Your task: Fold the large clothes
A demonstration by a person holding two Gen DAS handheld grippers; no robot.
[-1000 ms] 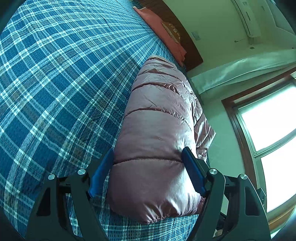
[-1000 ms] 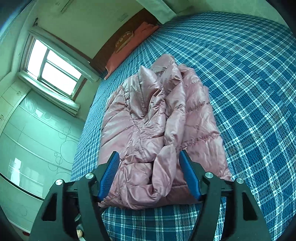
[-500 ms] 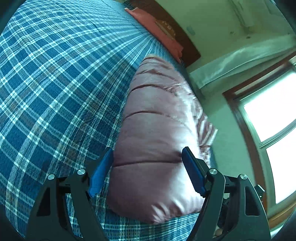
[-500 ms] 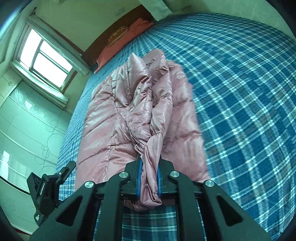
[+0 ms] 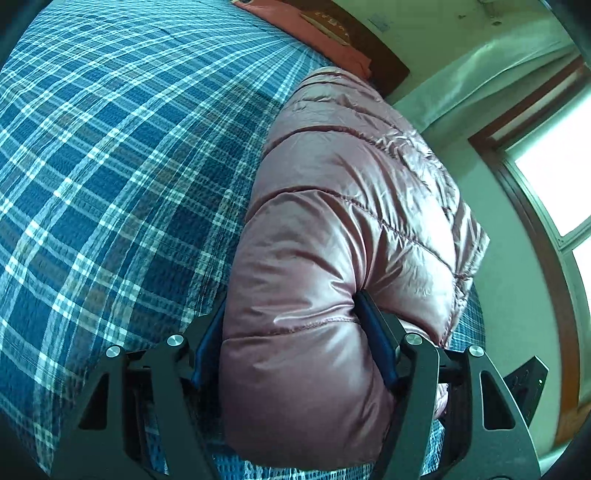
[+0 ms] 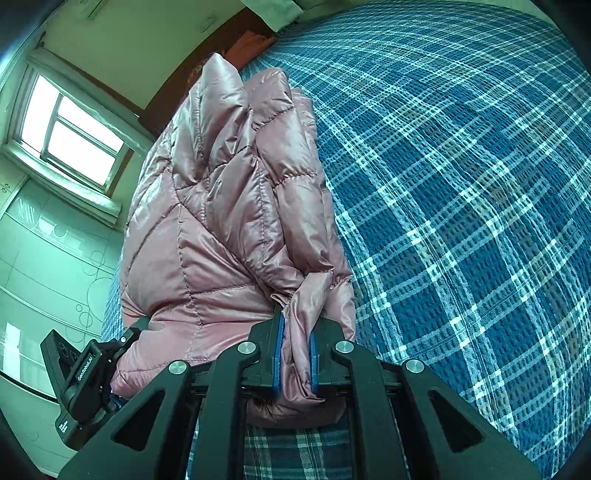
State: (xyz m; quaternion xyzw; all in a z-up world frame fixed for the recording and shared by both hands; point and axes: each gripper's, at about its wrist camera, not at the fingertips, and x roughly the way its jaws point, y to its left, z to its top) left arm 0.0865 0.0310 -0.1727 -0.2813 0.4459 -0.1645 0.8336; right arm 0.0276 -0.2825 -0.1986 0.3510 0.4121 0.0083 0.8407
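Jacket [image 5: 332, 229], pink and quilted, lies on the blue plaid bedspread [image 5: 110, 166], bunched along the bed edge nearest the window [image 6: 70, 136]. Your right gripper [image 6: 295, 354] is fully closed on a gathered fold of the jacket at its near end, blue pads pinching the fabric between them. Your left gripper [image 5: 291, 343] has just been closing; its jaws stand wide around the puffy near corner of the jacket, and the pads press into the padding on both sides. Beyond the jacket, an orange pillow [image 5: 306, 29] rests against the dark headboard [image 5: 369, 48].
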